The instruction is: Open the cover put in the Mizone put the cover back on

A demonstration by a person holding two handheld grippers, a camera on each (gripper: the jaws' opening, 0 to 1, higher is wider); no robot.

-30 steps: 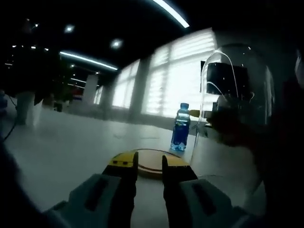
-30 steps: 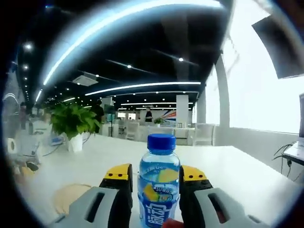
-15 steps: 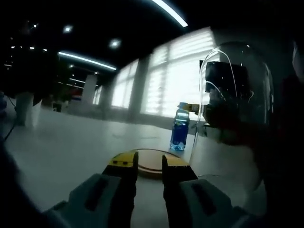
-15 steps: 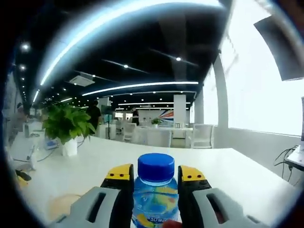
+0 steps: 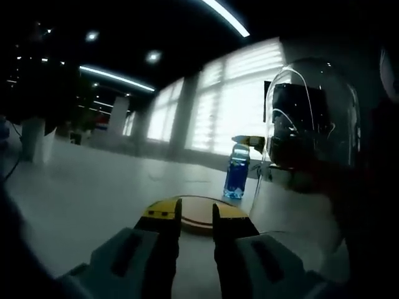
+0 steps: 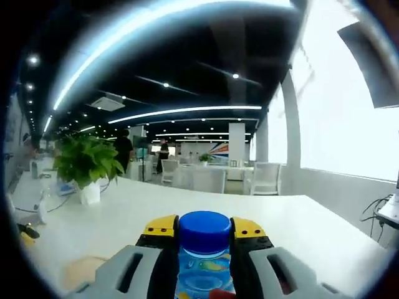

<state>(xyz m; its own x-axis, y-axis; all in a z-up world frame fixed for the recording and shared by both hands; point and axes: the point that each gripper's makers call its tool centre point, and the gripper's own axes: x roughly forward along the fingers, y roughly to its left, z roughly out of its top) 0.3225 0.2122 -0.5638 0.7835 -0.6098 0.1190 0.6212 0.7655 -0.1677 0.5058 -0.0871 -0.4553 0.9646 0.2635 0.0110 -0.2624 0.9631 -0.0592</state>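
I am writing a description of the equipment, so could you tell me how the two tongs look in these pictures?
The left tongs and the right tongs look alike: each has two pale grey, blocky jaws with a dark slot in each body, black inner faces, and yellow caps at the tips. No cables, markings or sleeves are visible.

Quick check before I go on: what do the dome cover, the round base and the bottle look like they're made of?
Dome cover: clear and glossy, glass or hard plastic; the window shows through it and bright lines glint on its curve. Round base: looks like light wood, matte tan disc. Bottle: clear plastic with blue drink inside, a printed label and a smooth blue plastic cap.
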